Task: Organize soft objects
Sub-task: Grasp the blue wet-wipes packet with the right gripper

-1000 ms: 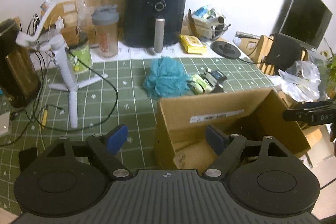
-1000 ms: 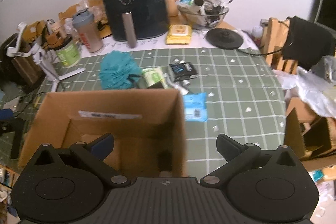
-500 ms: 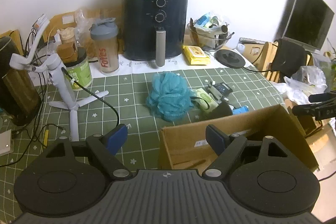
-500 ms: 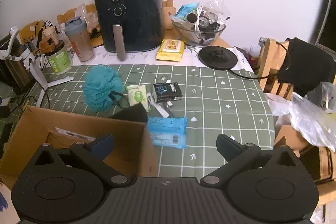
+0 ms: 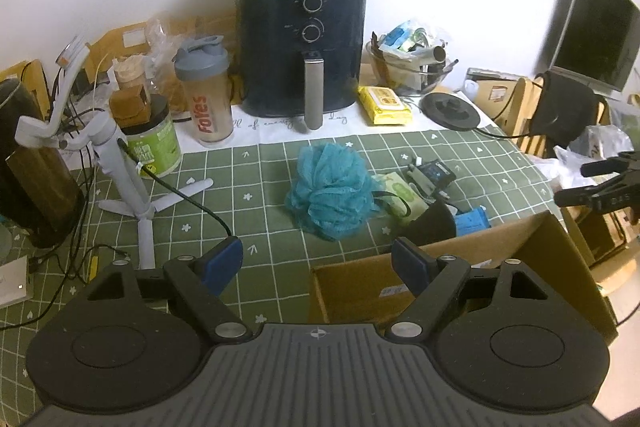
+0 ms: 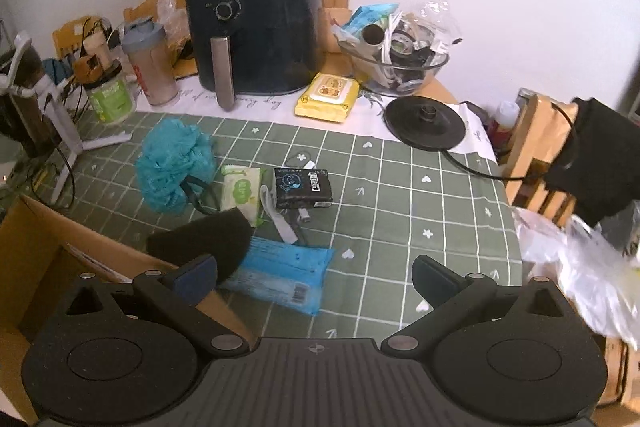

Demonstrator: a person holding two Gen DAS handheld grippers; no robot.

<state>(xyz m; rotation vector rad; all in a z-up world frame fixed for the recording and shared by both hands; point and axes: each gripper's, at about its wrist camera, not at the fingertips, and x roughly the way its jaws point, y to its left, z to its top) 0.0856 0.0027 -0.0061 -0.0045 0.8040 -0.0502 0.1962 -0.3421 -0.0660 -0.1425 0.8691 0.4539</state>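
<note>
A teal mesh bath pouf [image 5: 330, 195] [image 6: 174, 165] lies on the green checked tablecloth. Beside it lie a green wipes pack [image 6: 240, 189] [image 5: 400, 193], a black pack [image 6: 302, 187], a black sponge [image 6: 202, 241] [image 5: 434, 223] and a blue wipes pack [image 6: 282, 275]. An open cardboard box [image 5: 500, 255] [image 6: 36, 247] stands at the table's near edge. My left gripper [image 5: 318, 259] is open and empty, above the box's left corner. My right gripper [image 6: 314, 277] is open and empty, above the blue pack.
A black air fryer [image 5: 302, 51] stands at the back, with a shaker bottle [image 5: 204, 91], a green jar [image 5: 154, 143] and a white phone tripod [image 5: 120, 163] to its left. A yellow wipes pack [image 6: 326, 99], a glass bowl of clutter [image 6: 394, 67] and a kettle base [image 6: 424, 123] are at the right.
Both grippers have pulled back and up from the box. The box now sits lower in both views, and the packs and the sponge behind it have come into sight.
</note>
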